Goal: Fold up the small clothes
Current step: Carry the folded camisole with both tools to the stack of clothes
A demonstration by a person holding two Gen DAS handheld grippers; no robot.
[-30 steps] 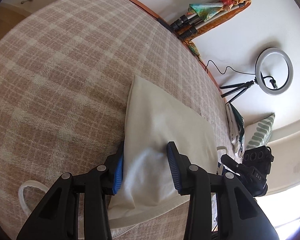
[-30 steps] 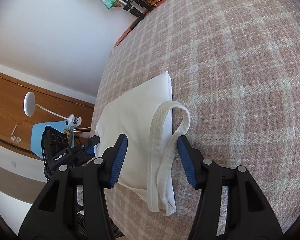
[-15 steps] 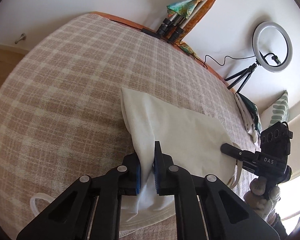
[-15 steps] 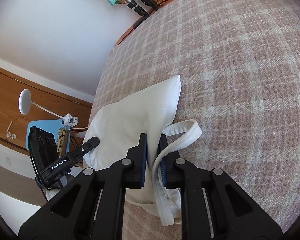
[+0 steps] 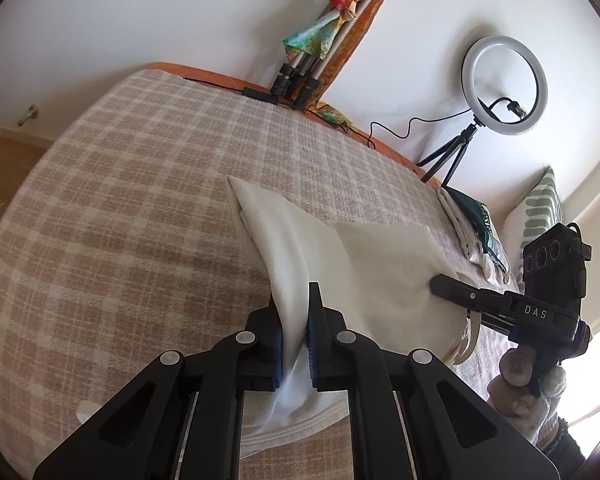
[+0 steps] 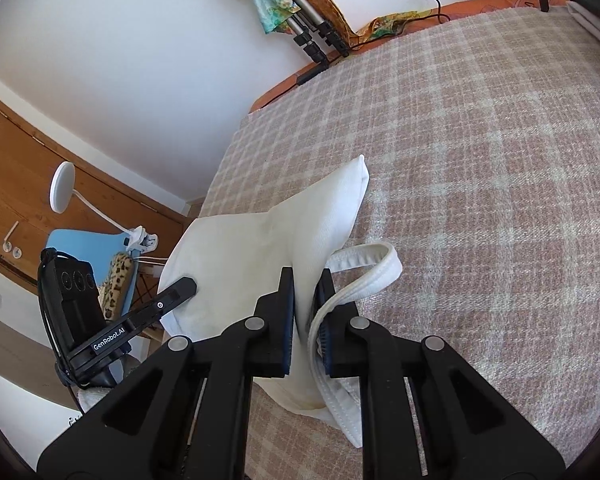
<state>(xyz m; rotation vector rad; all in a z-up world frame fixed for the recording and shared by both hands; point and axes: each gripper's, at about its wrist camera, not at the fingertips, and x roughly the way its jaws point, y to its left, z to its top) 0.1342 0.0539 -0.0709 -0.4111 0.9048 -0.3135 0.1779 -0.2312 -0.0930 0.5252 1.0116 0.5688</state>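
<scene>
A small white garment with ribbed straps lies partly folded on a pink and cream plaid blanket. My left gripper is shut on one near edge of the garment and lifts it off the blanket. My right gripper is shut on the other near edge, next to a looped strap. Each gripper shows in the other's view: the right one and the left one. The garment's far end still rests on the blanket.
A ring light on a tripod and folded tripods with a scarf stand by the wall. Folded clothes and a striped pillow lie at the right. A blue chair and a lamp stand beyond the bed's edge.
Both grippers went from open to shut on the garment's near edges. They have since lifted the edges, so the cloth bunches up and rises off the blanket.
</scene>
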